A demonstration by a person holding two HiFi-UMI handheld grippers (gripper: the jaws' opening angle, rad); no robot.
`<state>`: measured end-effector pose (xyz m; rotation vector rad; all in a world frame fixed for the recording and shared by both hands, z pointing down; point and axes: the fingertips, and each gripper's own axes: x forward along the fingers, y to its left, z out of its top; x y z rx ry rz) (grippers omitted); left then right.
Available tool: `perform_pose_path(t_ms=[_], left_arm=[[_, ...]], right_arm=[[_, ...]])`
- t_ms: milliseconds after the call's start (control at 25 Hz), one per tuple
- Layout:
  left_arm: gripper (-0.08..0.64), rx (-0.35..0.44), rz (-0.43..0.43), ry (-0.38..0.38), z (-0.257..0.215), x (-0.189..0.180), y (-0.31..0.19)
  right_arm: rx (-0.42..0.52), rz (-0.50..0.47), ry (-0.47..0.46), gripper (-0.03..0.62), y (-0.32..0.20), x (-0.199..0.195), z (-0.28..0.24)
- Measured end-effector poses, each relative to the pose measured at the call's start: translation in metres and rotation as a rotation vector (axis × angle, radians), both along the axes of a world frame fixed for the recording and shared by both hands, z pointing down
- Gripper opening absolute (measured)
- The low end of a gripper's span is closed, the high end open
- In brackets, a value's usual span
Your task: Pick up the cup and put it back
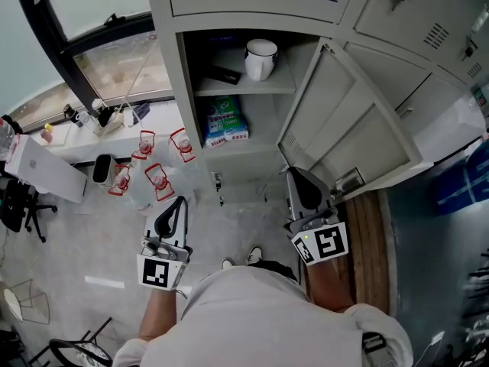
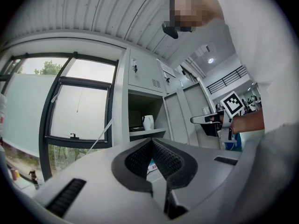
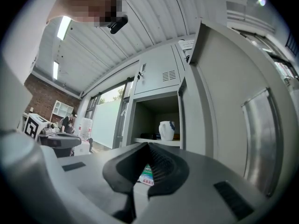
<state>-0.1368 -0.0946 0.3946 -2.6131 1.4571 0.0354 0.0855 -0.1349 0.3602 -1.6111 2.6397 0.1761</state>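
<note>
1. While its ribbed black fingers (image 2: 164, 158) are pressed together at the tips with nothing between them, the left gripper (image 2: 151, 143) (image 1: 179, 202) points level at an open locker.
2. The right gripper (image 3: 148, 145) (image 1: 293, 174) is likewise closed and empty, its fingers (image 3: 161, 164) meeting at the tips.
3. Ahead of and above both pairs of fingers, well apart from them, the white ceramic cup (image 1: 260, 58) (image 2: 148, 122) (image 3: 166, 130) stands upright on the upper shelf (image 1: 244, 89) of the grey metal locker (image 1: 187, 121).
4. Just beside the cup, to its left, lies a dark flat object (image 1: 224, 75).
5. Below, a blue-green packet (image 1: 226, 121) sits on the lower shelf.
6. Beside the right gripper, the locker door (image 1: 351, 128) hangs wide open.
</note>
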Motion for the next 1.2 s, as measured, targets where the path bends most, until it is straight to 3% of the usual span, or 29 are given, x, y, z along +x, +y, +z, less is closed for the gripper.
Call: perform_pose_path(t_ms=[400, 1200], left_arm=[[0.02, -0.008, 0.005, -0.004, 0.002, 0.001, 0.006], [0.02, 0.003, -0.009, -0.011, -0.002, 0.014, 0.002]], right_arm=[[0.016, -0.015, 0.002, 0.018, 0.02, -0.007, -0.001], [0.049, 0.017, -0.005, 0.018, 0.023, 0.015, -0.003]])
